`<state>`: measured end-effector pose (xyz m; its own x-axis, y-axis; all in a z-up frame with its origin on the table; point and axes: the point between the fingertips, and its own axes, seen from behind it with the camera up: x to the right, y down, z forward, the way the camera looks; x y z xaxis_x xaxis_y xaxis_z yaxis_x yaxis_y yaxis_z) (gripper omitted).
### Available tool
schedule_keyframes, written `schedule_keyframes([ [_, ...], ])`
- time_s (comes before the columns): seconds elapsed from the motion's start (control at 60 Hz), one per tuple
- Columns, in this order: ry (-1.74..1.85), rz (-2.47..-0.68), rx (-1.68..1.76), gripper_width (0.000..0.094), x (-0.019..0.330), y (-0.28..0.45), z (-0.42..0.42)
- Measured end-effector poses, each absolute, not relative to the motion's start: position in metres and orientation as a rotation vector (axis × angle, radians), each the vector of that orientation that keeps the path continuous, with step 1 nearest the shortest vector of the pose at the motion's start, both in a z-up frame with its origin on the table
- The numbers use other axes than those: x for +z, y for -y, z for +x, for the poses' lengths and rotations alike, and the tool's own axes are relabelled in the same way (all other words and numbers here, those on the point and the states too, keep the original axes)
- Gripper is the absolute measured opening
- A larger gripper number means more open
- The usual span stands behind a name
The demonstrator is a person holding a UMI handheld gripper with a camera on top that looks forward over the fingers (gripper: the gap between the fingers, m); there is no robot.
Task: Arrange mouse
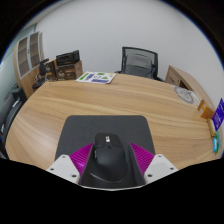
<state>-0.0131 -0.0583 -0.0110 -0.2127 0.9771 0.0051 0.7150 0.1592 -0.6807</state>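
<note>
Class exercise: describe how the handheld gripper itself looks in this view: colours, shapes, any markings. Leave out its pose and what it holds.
The gripper shows two pale, whitish-grey fingers, wedge-shaped and tapering forward. Each bears a magenta, roughly triangular pad on its inner face. No cables, markings, hand or sleeve are visible.

Tongs [111, 160] with two pale grey angular fingers [66, 168]; magenta triangular pads [78, 155] on inner faces

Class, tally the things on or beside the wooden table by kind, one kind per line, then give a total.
Mouse, between the gripper fingers: 1
Mouse mat: 1
Booklet: 1
Chair: 1
Total: 4
</note>
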Motion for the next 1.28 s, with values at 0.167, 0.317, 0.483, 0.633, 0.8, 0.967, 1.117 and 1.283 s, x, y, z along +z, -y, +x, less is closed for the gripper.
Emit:
schedule_keyframes([
  [0.167, 1.916, -1.628, 0.779, 0.0859, 0.031, 0.044, -0.01],
  [0.317, 1.857, -1.657, 0.809, 0.0861, 0.11, 0.02, 0.027],
  [0.483, 1.8, -1.626, 0.802, 0.0861, 0.194, -0.016, 0.094],
  [0.633, 1.716, -1.624, 0.725, 0.0859, 0.24, -0.049, 0.164],
  [0.8, 1.58, -1.704, 0.674, 0.0858, 0.271, -0.077, 0.249],
  [0.967, 1.512, -1.7, 0.676, 0.0859, 0.297, -0.073, 0.314],
  [1.117, 1.521, -1.702, 0.714, 0.0856, 0.306, -0.049, 0.353],
  [1.283, 1.529, -1.707, 0.685, 0.0856, 0.297, -0.035, 0.375],
])
